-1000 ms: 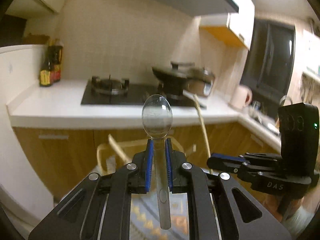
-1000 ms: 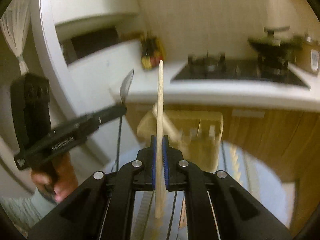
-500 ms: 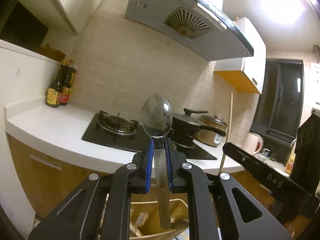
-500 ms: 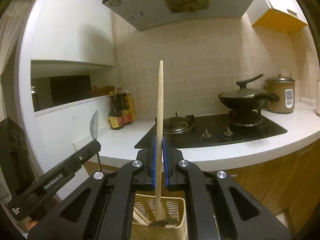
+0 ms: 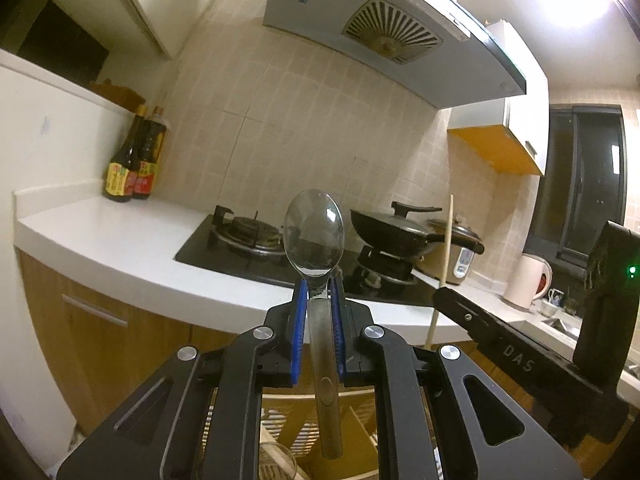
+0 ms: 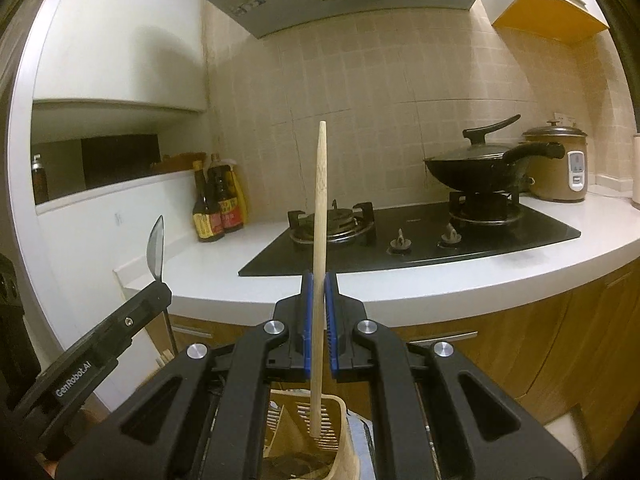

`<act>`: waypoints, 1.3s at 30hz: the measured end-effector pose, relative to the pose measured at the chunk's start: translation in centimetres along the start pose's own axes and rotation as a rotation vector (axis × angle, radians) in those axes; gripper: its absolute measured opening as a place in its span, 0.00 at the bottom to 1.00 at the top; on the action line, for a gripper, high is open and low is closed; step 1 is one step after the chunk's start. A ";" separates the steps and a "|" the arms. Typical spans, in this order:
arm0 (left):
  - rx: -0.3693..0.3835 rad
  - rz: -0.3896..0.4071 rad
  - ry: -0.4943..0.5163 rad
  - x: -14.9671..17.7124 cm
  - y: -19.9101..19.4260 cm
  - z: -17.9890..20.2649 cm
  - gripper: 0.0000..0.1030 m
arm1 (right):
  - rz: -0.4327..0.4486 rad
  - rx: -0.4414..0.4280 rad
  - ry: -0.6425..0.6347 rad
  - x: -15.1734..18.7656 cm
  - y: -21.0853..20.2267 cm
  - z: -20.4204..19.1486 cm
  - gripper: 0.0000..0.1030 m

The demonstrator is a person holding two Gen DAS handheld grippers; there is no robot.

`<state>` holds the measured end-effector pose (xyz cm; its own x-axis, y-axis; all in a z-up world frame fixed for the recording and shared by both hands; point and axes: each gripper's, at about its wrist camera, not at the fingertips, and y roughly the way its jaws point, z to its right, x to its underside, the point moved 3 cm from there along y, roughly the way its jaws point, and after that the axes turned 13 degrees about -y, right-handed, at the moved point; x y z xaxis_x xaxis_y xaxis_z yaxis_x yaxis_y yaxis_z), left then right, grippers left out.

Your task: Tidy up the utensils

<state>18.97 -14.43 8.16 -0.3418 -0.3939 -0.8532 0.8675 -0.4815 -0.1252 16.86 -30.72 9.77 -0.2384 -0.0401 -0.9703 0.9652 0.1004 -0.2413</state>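
Observation:
My left gripper [image 5: 319, 292] is shut on the handle of a metal spoon [image 5: 314, 234], whose bowl stands upright above the blue pads. My right gripper [image 6: 319, 284] is shut on a wooden chopstick [image 6: 320, 200], held upright with its thin tip up. Each gripper shows in the other's view: the right gripper [image 5: 440, 298] with the chopstick [image 5: 446, 240] at the right, the left gripper [image 6: 162, 290] with the spoon [image 6: 155, 246] at the left. Below both hangs a beige slotted utensil basket [image 6: 340, 428], partly hidden by the fingers.
A white counter [image 5: 120, 248] carries a black gas hob [image 6: 420, 236], a lidded wok [image 6: 480, 164], a rice cooker [image 6: 558, 164] and sauce bottles [image 5: 132, 164]. A range hood [image 5: 380, 28] hangs above. Wooden cabinet fronts [image 5: 100, 344] lie under the counter. A white kettle [image 5: 526, 280] stands far right.
Both views have swung upward from the cabinet fronts to the counter, hob and hood. The basket has slid to the bottom edge. Spoon and chopstick stay clamped.

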 end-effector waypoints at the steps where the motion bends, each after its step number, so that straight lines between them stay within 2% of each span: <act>1: -0.001 0.000 0.000 0.1 0.0 -0.1 0.10 | 0.001 0.003 -0.008 0.3 0.2 -0.1 0.04; 14: 0.038 -0.024 -0.013 1.3 0.7 -1.3 0.10 | 0.010 -0.005 -0.020 1.4 0.3 -0.2 0.05; 15: 0.040 -0.026 -0.011 1.4 0.7 -1.3 0.11 | 0.007 -0.009 -0.022 1.4 0.2 -0.2 0.05; 17: 0.047 -0.029 -0.009 1.6 0.5 -1.4 0.20 | -0.001 -0.007 -0.026 1.5 0.0 -0.2 0.05; 19: 0.047 -0.032 -0.006 1.6 0.2 -1.5 0.22 | -0.006 -0.014 -0.026 1.5 -0.3 -0.2 0.07; 21: 0.048 -0.032 -0.007 1.5 -0.1 -1.7 0.24 | -0.014 -0.029 -0.015 1.6 -0.7 0.0 0.18; 23: 0.049 -0.032 -0.014 1.2 -0.6 -1.9 0.25 | -0.013 -0.032 -0.009 1.6 -1.3 0.2 0.24; 29: 0.055 -0.025 -0.005 0.3 -2.8 -1.8 0.30 | -0.002 -0.030 -0.003 1.5 -3.8 0.6 0.25; 35: 0.078 -0.006 0.021 -0.9 -6.2 -0.8 0.39 | 0.011 -0.033 -0.018 0.4 -7.1 0.3 0.25; 37: 0.086 -0.002 0.025 -1.4 -7.2 -0.4 0.40 | 0.015 -0.031 -0.033 0.0 -8.3 0.0 0.33; 39: 0.092 0.005 0.029 -1.9 -8.7 0.0 0.42 | 0.025 -0.027 -0.042 -0.3 -9.6 -0.2 0.53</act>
<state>12.10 -9.52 10.83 -0.3258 -0.3744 -0.8682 0.8316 -0.5503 -0.0748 7.66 -31.46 12.40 -0.2089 -0.0787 -0.9748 0.9674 0.1291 -0.2178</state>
